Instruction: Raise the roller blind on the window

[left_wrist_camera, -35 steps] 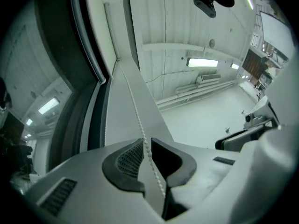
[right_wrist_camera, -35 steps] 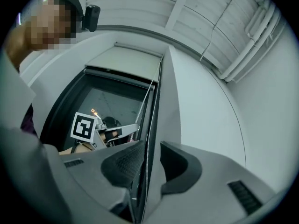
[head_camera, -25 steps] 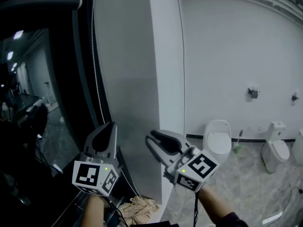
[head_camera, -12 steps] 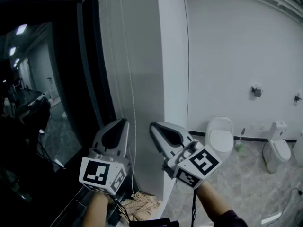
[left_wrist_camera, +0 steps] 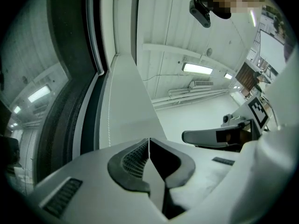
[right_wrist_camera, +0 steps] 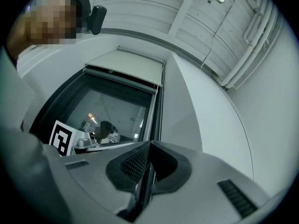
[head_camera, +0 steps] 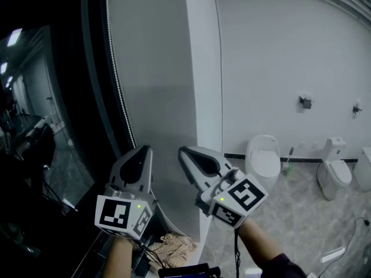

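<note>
The roller blind (right_wrist_camera: 126, 69) is rolled up high at the top of the dark window (head_camera: 52, 126). Its bead chain (head_camera: 116, 80) hangs along the window frame's right edge. My left gripper (head_camera: 139, 152) points up near the chain's lower part and is shut; the bead chain (left_wrist_camera: 108, 120) passes to the left of its tips. My right gripper (head_camera: 186, 153) stands just to its right, also pointing up. In the right gripper view the bead chain (right_wrist_camera: 156, 115) runs down to where the jaws meet, and the right gripper (right_wrist_camera: 149, 146) is shut on it.
A white wall column (head_camera: 203, 68) stands right of the window. Two toilets (head_camera: 262, 161) (head_camera: 333, 169) and a toilet brush (head_camera: 288, 165) line the far wall. A crumpled cloth (head_camera: 174, 248) and cables lie on the floor below my grippers.
The right gripper's jaws were apart a second ago and are now together. The head view swung right and back; both grippers stay at about the same height.
</note>
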### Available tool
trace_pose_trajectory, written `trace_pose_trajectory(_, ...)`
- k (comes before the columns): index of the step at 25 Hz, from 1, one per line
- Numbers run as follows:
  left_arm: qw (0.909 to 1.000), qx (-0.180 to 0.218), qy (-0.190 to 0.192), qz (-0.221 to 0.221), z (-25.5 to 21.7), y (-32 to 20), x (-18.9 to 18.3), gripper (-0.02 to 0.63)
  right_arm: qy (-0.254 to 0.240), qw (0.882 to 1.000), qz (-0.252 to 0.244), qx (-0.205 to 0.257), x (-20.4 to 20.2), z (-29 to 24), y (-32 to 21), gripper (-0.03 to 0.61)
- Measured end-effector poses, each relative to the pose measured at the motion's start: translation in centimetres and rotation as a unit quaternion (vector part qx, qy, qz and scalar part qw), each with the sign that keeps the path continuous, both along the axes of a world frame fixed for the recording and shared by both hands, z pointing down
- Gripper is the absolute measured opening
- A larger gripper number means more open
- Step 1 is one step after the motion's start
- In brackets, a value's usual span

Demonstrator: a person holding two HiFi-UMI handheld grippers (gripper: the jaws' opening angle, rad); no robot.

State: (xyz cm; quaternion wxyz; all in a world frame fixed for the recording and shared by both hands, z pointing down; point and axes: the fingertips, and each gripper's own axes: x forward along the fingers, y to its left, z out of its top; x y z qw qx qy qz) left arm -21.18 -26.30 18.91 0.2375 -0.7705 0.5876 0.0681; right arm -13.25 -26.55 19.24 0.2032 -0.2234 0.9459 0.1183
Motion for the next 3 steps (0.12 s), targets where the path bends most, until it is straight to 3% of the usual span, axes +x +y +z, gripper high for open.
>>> trace_pose_trajectory(3,1.0000,-0.001,-0.002,0.003,0.29,-0.01,-0.14,0.014,-0.009,1.000,0.000,0.005,-0.28,-0.27,0.07,0.009)
